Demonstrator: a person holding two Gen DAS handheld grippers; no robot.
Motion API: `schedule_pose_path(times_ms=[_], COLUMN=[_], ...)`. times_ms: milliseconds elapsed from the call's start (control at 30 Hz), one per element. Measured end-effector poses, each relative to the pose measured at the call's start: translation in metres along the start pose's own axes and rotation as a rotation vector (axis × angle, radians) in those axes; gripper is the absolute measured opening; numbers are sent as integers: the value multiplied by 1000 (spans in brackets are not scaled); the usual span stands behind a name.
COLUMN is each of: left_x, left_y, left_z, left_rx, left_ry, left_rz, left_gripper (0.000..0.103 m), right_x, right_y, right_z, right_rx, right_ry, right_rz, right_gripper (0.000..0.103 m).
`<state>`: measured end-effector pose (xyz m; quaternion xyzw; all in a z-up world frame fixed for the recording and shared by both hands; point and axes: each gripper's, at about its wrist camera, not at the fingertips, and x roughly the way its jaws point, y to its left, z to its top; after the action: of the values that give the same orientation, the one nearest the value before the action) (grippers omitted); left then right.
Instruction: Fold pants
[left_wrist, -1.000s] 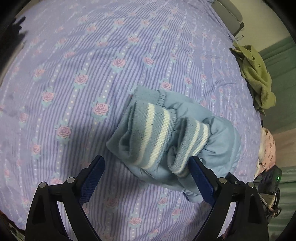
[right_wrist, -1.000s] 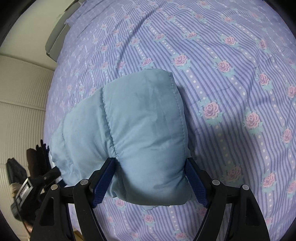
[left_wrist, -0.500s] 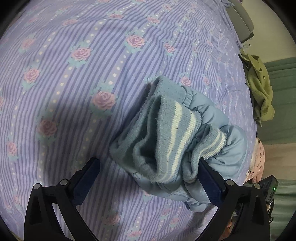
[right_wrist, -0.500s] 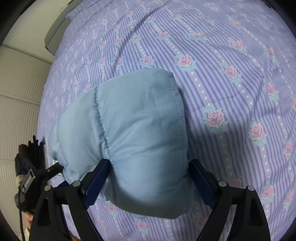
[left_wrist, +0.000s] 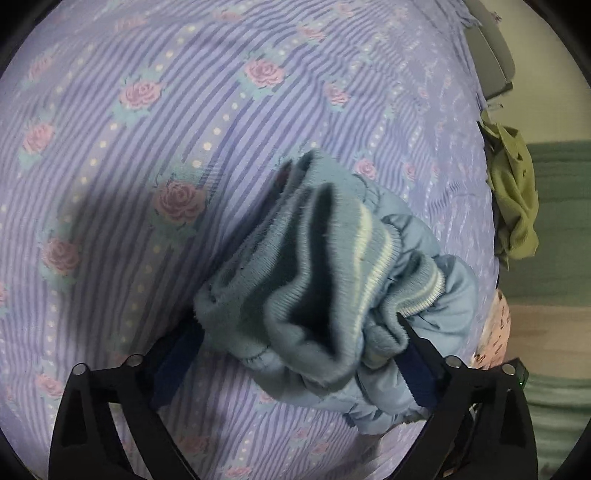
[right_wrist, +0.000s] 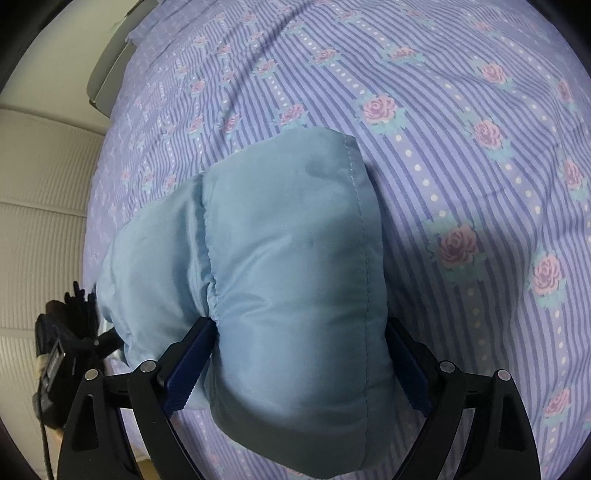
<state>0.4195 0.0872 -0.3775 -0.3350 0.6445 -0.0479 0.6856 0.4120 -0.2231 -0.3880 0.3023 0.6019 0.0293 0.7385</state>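
Padded light-blue pants lie folded into a bundle on a purple floral bedsheet (left_wrist: 155, 155). In the left wrist view their ribbed cuffs (left_wrist: 314, 280) with white stripes face me, bunched between the fingers of my left gripper (left_wrist: 295, 358), which presses in on both sides. In the right wrist view the smooth quilted end of the pants (right_wrist: 295, 266) fills the space between the fingers of my right gripper (right_wrist: 299, 365), which squeezes it. The left gripper's body (right_wrist: 62, 343) shows at the far end of the bundle.
An olive-green garment (left_wrist: 513, 192) lies at the bed's right edge, with pink patterned fabric (left_wrist: 495, 332) below it. A grey headboard or pillow (right_wrist: 110, 70) is at the far end. A cream panelled wall (right_wrist: 40, 221) is beside the bed.
The left gripper has moved in onto the cuffs and its fingers have closed in on them. The right gripper has closed in slightly on the padded end.
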Motion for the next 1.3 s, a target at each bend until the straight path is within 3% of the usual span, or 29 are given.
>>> schedule_pose_path(times_ms=[200,233,267,400,500,667,1067,1300], left_x=[12,12,11,3,-7,-27,-130,-210], left_y=[-1,-1,-2,-8,-19,-45,-89,-115], left_z=[6,6,5,3,1,-10,-85,-146], left_rx=[-31,-30,-22,-2,46,178,331,398], left_ry=[0,-3,-5,-8,-24,-66,-235,-429], left_rz=[-23,-35,-64,-71,-51,-9,-101,-97], left_gripper=[100,96,81,62,55,50,50,50], right_x=[4,5,6,6,-2,-26,-153,-231], right_y=[-6,-6,-6,4,12,30,46,69], right_z=[0,0,0,1,1,-6,-53,-79], right_rx=[30,35,36,23,-13,-94,-196,-290], right_ry=[7,9,10,18,14,-16,-197,-290], right_rz=[20,23,25,39,23,-10,55,133], right_gripper=[90,90,90,75,65,52,51,51])
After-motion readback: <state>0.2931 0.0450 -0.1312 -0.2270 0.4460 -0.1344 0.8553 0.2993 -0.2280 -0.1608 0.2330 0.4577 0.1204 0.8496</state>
